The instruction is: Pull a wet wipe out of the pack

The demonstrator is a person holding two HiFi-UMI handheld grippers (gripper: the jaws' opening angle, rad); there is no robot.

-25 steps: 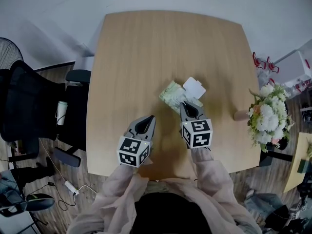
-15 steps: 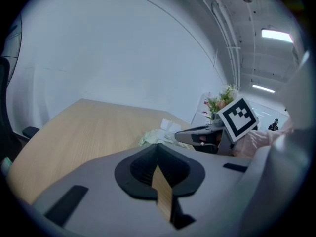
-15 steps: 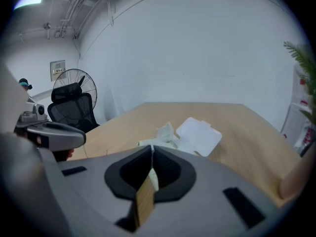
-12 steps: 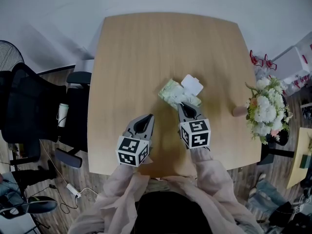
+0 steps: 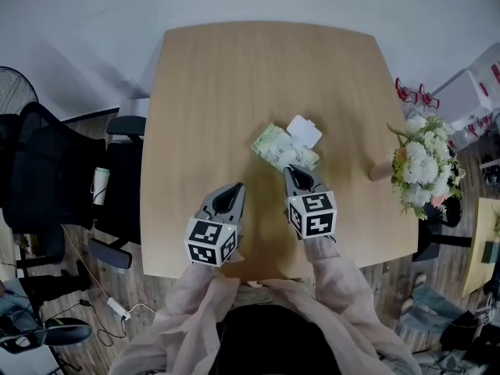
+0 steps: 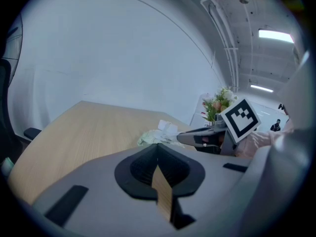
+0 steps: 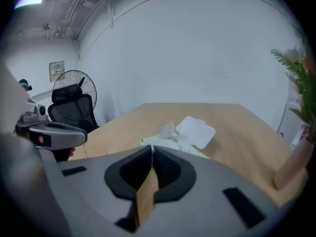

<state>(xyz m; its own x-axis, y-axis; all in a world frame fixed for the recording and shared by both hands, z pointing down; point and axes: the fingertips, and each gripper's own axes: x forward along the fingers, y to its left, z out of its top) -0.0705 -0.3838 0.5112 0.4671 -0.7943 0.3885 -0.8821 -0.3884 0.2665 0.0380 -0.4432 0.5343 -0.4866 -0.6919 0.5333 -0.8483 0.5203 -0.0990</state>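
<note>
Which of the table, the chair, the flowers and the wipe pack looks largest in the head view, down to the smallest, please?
1. table
2. chair
3. flowers
4. wipe pack
The flowers and the pack look close in size, so their order is unsure.

A wooden table carries a wipe pack with its lid open. A flower vase stands to the pack's right.

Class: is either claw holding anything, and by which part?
Nothing. The left claw and right claw are shut and empty; the wipe pack lies past the right one.
</note>
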